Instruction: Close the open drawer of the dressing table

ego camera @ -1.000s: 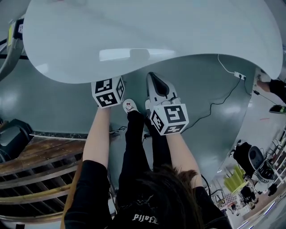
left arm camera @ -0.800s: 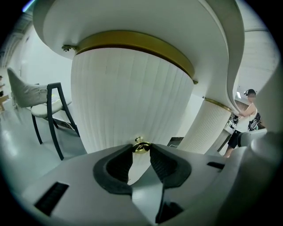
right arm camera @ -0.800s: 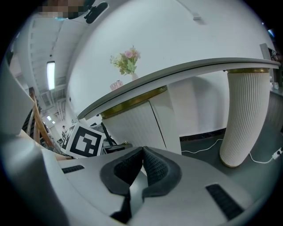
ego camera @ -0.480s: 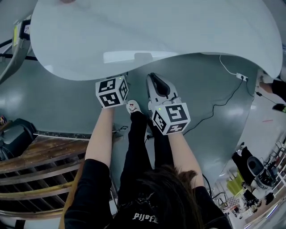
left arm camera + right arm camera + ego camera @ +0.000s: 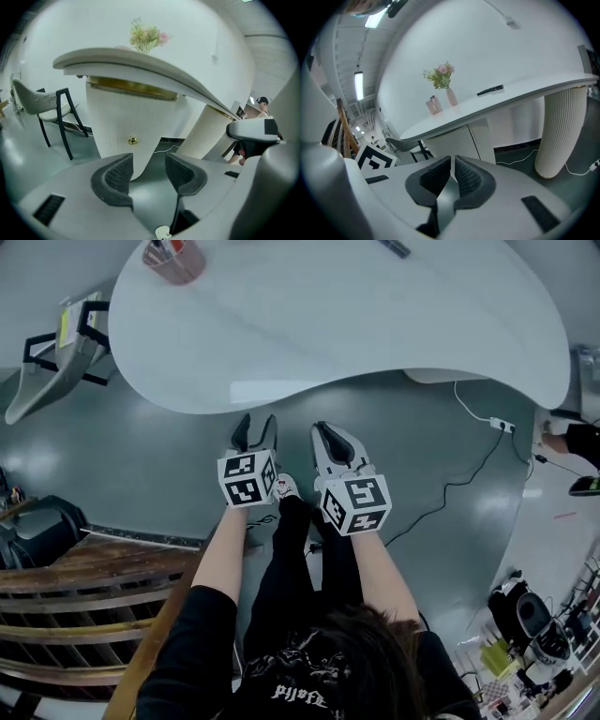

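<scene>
My left gripper (image 5: 149,165) has its 2 jaws opening, close to as wide as they go. Nothing is between the ribbed pads (image 5: 117,172); through the gap I see only grey floor and the lower edge of the drawer front. My right gripper (image 5: 452,165) has its jaws drawn together, the 2 pads almost meeting at the tips, and it holds nothing.

Ahead of my left jaws, near but apart from them, stands the drawer front (image 5: 123,112), white and finely ribbed, with 1 small brass knob (image 5: 132,139) low on it. It sits under the curved top of the dressing table (image 5: 140,70), a gold strip running just below that top. From the head view no drawer juts out past the table's rim, so I judge it pushed in and the closing done, or very nearly.

What is left, I think, is a clean release and a check. I would keep the left jaws wide so neither pad catches the knob, and draw off along the line I point, not sideways across the ribs. If a gap shows at the front, I would set the closed right jaws flat beside the knob and press straight in, squarely, so the drawer does not skew. The overhanging top is close above both grippers, so any lift should clear its edge.

Further out, a chair (image 5: 42,101) stands to the left, a ribbed leg (image 5: 208,131) to the right, and flowers (image 5: 147,36) on top.
</scene>
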Demonstrator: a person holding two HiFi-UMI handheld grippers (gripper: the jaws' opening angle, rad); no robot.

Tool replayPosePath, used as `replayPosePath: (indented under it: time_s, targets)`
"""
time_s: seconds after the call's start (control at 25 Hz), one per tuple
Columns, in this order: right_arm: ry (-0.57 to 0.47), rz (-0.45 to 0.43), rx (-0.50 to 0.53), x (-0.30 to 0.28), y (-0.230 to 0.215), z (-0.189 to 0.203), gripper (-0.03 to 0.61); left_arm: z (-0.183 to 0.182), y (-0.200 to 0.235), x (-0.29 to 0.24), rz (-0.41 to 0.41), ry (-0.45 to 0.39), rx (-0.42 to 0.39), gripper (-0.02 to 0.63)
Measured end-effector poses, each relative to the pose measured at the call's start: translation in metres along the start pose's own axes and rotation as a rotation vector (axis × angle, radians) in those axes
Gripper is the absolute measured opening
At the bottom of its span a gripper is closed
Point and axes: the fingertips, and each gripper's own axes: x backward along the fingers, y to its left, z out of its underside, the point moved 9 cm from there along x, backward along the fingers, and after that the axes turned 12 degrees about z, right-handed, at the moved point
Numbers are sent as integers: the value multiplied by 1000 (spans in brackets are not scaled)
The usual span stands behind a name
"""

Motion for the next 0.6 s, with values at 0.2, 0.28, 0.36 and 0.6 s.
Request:
replayPosePath:
  time_s: [0.2, 0.28, 0.36, 0.6]
  targets:
    - [-4, 1, -5, 29, 2, -15, 37, -19, -34, 39, 17, -44, -21, 222]
    - [-21, 1, -12, 36, 6, -25, 37, -34, -42, 55, 20, -71, -30, 222]
    - [-30, 2, -13, 47, 15, -32, 37, -43, -48, 78, 20, -95, -37, 221]
    - [-61, -30, 92, 80, 39, -55, 37, -67, -76, 128, 22, -148, -99, 219]
